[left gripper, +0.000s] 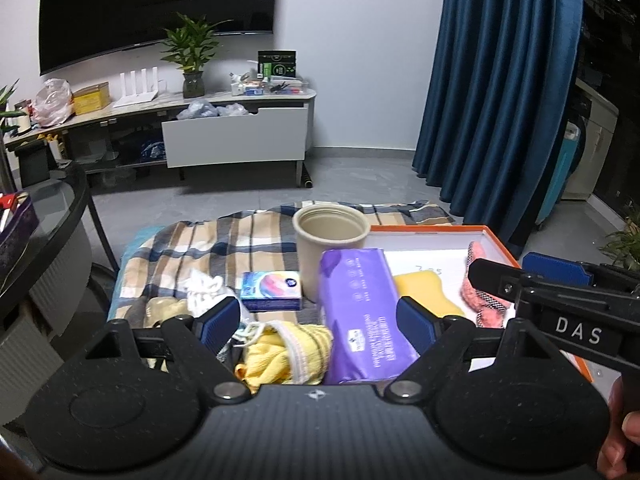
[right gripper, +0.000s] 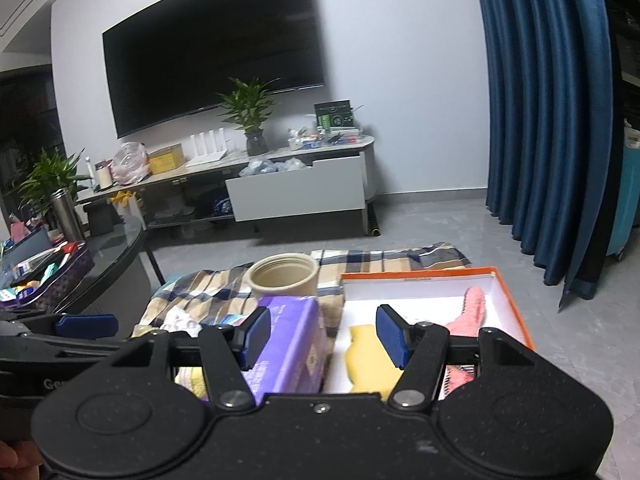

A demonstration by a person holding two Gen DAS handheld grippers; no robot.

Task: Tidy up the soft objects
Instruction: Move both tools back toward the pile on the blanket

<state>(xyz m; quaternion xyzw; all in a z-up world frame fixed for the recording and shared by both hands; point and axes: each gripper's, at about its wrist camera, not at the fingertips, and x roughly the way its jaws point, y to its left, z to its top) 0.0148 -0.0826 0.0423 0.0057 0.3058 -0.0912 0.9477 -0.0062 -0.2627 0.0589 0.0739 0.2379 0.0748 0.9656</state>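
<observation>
Both grippers' fingers (left gripper: 218,314) (right gripper: 390,334) gape empty above the purple tissue pack (left gripper: 362,316), its long axis pointing away.

At the lower centre of the left wrist view we see the purple tissue pack (left gripper: 362,316) lying between our open left gripper (left gripper: 318,318) fingers, with the yellow cloth (left gripper: 286,354) crowding the left half of that gap. The beige cup (left gripper: 330,248) stands just behind. To the right, the orange-rimmed box (left gripper: 502,248) has bare white floor between the yellow sponge (left gripper: 426,290) and pink item (left gripper: 482,300), though our right gripper (left gripper: 560,280) reaches in over that side.
</observation>
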